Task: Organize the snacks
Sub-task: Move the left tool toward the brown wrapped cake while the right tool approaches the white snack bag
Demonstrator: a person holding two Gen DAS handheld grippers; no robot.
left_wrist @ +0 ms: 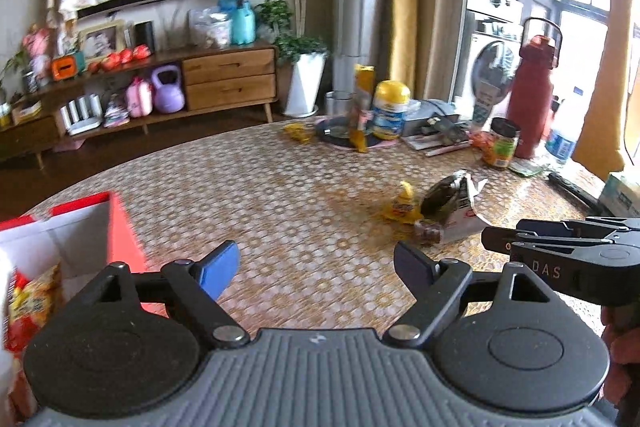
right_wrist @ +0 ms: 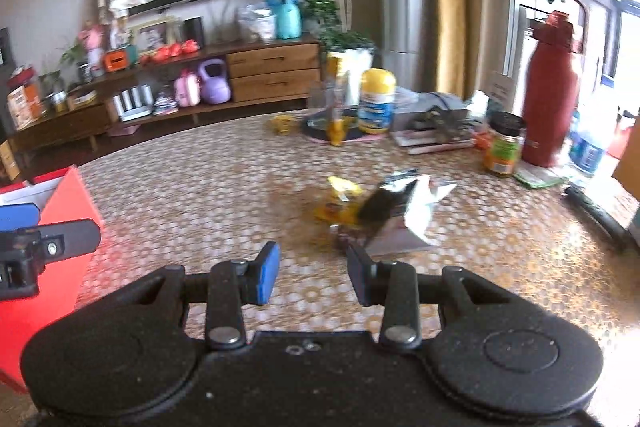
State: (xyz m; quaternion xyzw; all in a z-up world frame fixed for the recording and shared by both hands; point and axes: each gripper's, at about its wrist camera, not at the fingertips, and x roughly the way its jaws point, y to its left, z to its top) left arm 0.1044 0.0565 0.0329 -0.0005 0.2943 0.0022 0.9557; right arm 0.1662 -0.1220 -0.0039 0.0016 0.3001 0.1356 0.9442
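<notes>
Both hand-held grippers, left and right, gape empty; next, reach the snack packets at centre frame (red bag waits lower left).

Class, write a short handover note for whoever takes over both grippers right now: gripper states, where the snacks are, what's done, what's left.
Left gripper: open, empty, beside the red box.
Right gripper: part open, nothing between its fingers, pointed at the loose snacks.
Done: a red and yellow snack bag is in the box.
Left: yellow packet, black and white packet and a small dark packet lie together mid-table. More yellow packs sit at the far edge; whether they count I cannot tell.
</notes>
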